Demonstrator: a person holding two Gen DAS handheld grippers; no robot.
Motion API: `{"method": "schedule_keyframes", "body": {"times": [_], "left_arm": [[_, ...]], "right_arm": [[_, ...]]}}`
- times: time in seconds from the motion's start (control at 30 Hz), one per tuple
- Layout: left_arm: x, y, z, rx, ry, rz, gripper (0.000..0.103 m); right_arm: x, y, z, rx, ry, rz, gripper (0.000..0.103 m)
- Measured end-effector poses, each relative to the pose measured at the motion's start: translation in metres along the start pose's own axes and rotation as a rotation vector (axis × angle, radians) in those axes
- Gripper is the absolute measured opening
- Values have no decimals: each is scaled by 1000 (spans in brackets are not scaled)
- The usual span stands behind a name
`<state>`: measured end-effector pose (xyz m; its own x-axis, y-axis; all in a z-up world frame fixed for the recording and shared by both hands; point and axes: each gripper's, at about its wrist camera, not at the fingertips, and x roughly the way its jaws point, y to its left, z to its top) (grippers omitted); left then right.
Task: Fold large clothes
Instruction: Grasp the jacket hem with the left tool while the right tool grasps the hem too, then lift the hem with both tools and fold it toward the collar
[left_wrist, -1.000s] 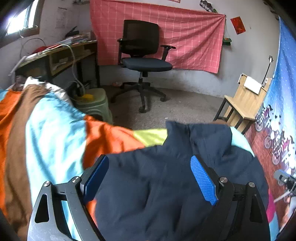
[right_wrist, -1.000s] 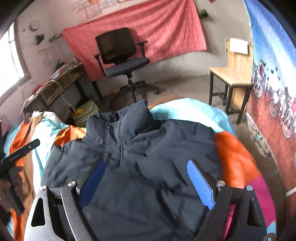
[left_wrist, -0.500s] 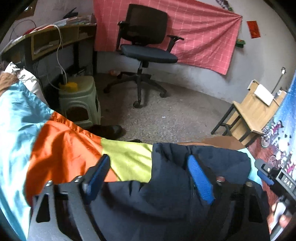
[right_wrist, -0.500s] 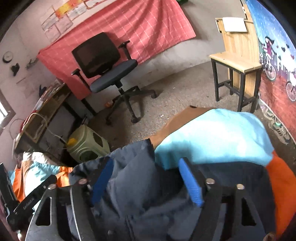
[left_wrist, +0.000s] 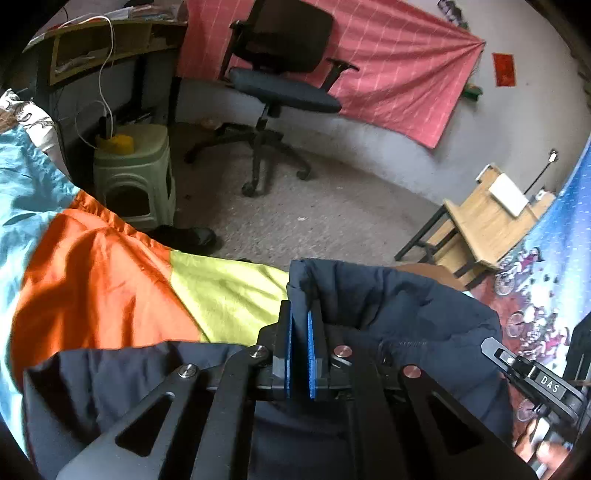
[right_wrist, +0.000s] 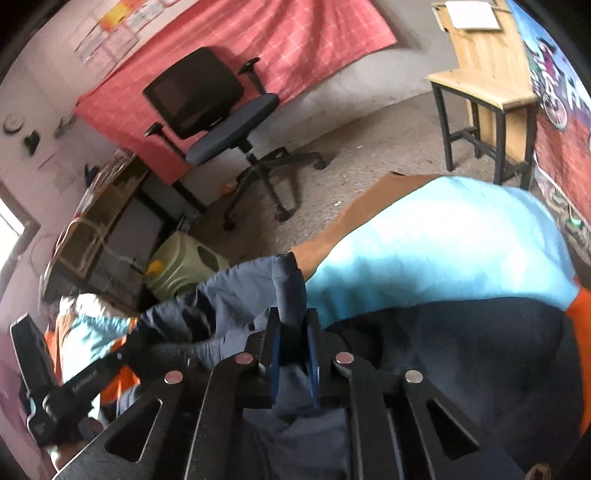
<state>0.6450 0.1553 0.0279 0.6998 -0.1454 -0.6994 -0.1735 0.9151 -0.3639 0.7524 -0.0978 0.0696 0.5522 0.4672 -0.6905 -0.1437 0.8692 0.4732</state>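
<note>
My jacket (left_wrist: 406, 321) ran past the bottom edge in both views; my right claw (right_wrist: 291, 350) hid its pinched fold.

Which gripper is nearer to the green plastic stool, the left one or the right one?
Left. The left gripper grips the jacket on the side toward the stool; the right gripper holds it farther from that stool.

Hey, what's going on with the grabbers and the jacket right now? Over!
Left gripper shut on jacket edge. Right gripper shut on jacket too. Jacket lies on the colourful bedspread. Nothing in the way.
</note>
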Motion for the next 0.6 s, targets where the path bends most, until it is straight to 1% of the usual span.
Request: {"method": "schedule_keyframes", "body": {"times": [0.07,0.17,0.2,0.33,0.5,0.53,0.6], "left_arm": [[-21,-2,-4,9,-24,-29,4],[-63,-9,-15,62,-70,-60,4],[-84,-11,-22,83,-87,-75,4],[-148,-27,-49,170,-140,-111,4],[-204,-36,-94,187,-160,-163,3],[-213,-35,-105,186,-163,-168,3],[-223,-34,-122,183,-158,-176,3]], "right_arm": [[-18,10,-2,-77,9,-8,10],[-56,27,-12,-223,7,-21,9],[-67,32,-18,-266,-2,-30,9],[-126,49,-54,-426,-43,-32,9],[-184,56,-102,-528,-69,-47,8],[-189,59,-108,-547,-77,-48,8],[-209,62,-132,-598,-101,-45,8]]}}
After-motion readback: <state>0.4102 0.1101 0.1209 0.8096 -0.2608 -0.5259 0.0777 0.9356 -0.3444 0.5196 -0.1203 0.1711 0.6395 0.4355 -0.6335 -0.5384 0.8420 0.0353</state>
